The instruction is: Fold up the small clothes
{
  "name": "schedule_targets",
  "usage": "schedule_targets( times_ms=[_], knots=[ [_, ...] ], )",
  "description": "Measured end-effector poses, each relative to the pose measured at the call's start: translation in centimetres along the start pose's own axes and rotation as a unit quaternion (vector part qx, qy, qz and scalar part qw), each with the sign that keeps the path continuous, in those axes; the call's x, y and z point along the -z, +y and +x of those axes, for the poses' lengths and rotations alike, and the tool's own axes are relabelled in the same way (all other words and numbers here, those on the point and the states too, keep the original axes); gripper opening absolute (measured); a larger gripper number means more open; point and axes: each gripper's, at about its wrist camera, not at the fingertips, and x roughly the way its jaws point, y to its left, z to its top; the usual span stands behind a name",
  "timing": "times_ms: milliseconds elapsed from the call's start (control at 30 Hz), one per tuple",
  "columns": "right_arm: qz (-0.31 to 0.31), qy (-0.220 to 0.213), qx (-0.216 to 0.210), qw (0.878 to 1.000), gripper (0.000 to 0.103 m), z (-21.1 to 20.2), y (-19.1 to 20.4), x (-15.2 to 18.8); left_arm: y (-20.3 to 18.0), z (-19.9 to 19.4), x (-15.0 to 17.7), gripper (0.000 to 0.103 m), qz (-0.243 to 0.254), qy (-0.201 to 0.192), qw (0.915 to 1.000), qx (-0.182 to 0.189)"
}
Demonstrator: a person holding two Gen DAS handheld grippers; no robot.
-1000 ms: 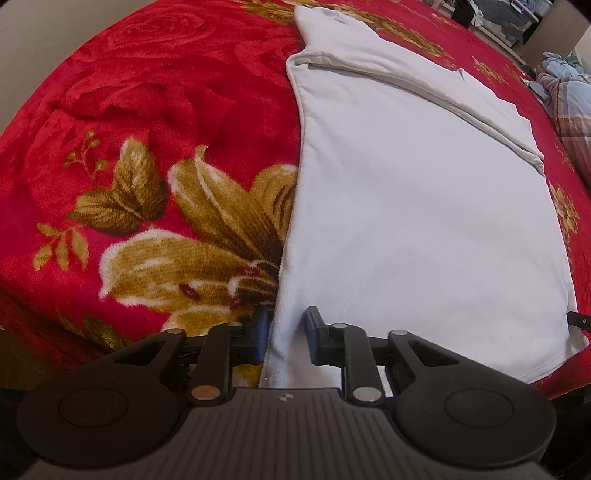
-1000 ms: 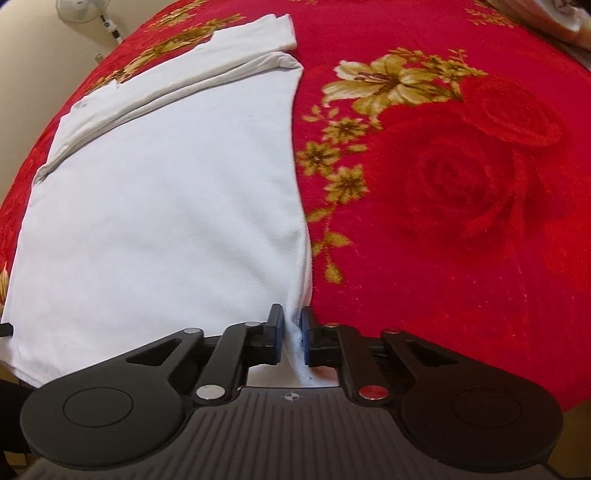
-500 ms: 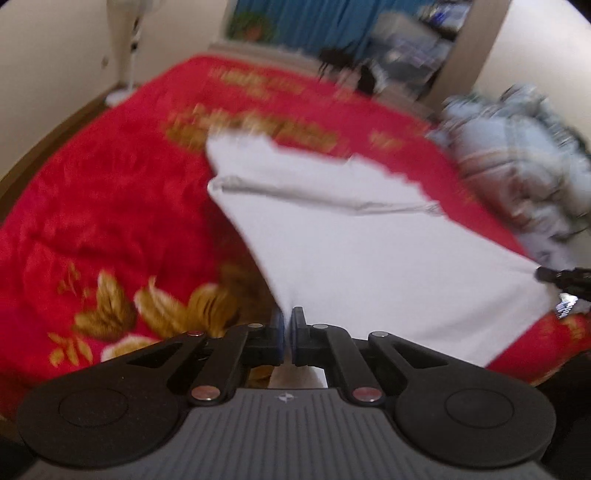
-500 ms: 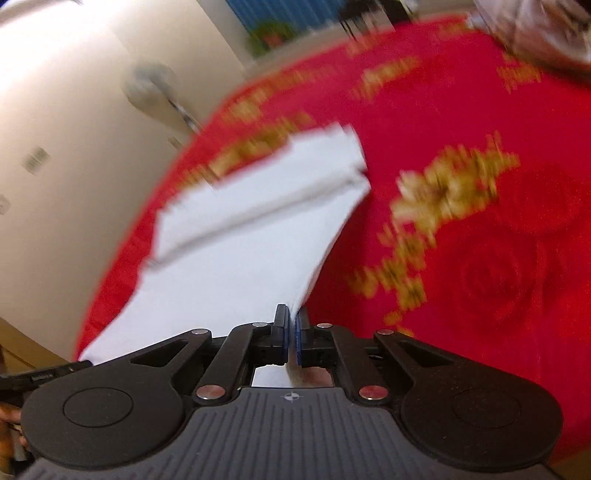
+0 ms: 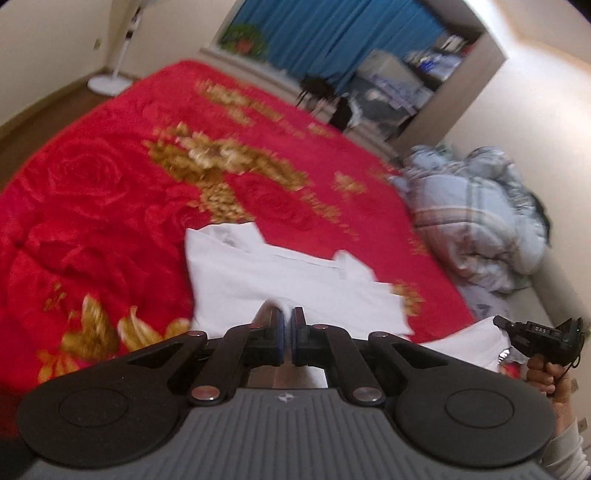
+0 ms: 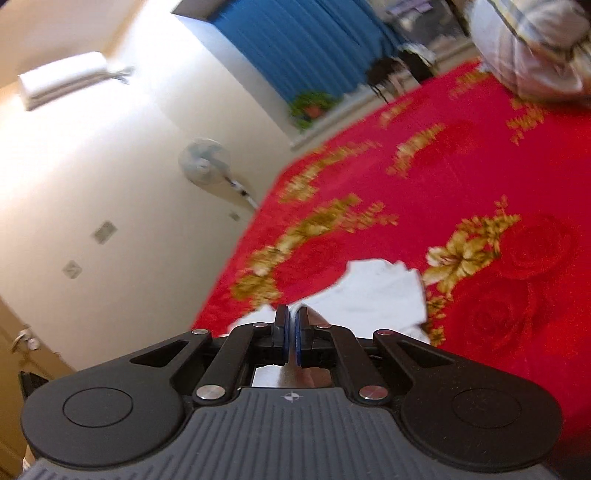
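A white garment (image 5: 280, 273) lies on the red floral blanket (image 5: 110, 192), its near edge lifted off the bed. My left gripper (image 5: 288, 339) is shut on the garment's near left corner, held above the bed. My right gripper (image 6: 291, 343) is shut on the near right corner of the same garment (image 6: 376, 295). The right gripper also shows at the right edge of the left wrist view (image 5: 535, 336), with white cloth hanging from it. Both views are motion-blurred.
A rumpled grey plaid quilt (image 5: 476, 221) is piled at the bed's right side. A standing fan (image 6: 207, 166) is by the cream wall on the left. Blue curtains (image 5: 332, 33) and clutter stand beyond the bed. A door (image 6: 14, 347) is at the far left.
Both grippers closed on the garment's near corners and lifted them up and forward. The flat garment now looks shorter as its near part is raised, and the cameras tilted up toward the room.
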Motion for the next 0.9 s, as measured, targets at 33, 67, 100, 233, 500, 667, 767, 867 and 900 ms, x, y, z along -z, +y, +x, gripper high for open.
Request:
schedule_targets(
  times_ms=[33,67,100,233,500,667,767,867,900],
  knots=[
    [0.003,0.01,0.01,1.0,0.002,2.1,-0.6,-0.6,0.8,2.4,-1.3,0.003,-0.004,0.008,0.9999,-0.008],
    [0.003,0.021,0.026,0.999,0.002,4.7,-1.4,-1.5,1.8,5.0,-2.9,0.003,0.003,0.014,0.9998,-0.013],
    [0.001,0.033,0.043,0.999,0.002,7.4,-2.3,-2.3,2.8,7.1,-4.0,0.003,-0.001,0.021,0.9996,-0.018],
    [0.008,0.081,0.104,0.991,0.002,17.6,-5.7,-5.2,6.9,16.1,-7.6,0.004,-0.029,0.07,0.9962,-0.043],
    [0.006,0.116,0.164,0.98,0.005,25.7,-8.8,-4.2,9.6,18.2,-7.5,0.028,-0.033,0.076,0.9958,-0.04],
    [-0.033,0.064,0.153,0.986,0.006,22.8,-8.1,-5.2,9.4,14.6,-7.4,0.039,0.009,0.051,0.9984,-0.022],
    [-0.059,0.072,0.126,0.988,0.009,20.9,-8.6,-5.5,8.1,13.5,-6.1,0.056,0.09,0.066,0.9936,-0.017],
    [-0.108,0.115,0.096,0.983,0.029,19.6,-8.4,-4.3,6.7,13.8,-4.0,0.072,0.166,0.1,0.9809,-0.014],
    [-0.129,0.132,0.088,0.979,0.03,19.5,-8.2,-3.8,6.3,14.3,-3.3,0.072,0.189,0.111,0.9756,-0.023]
  ],
)
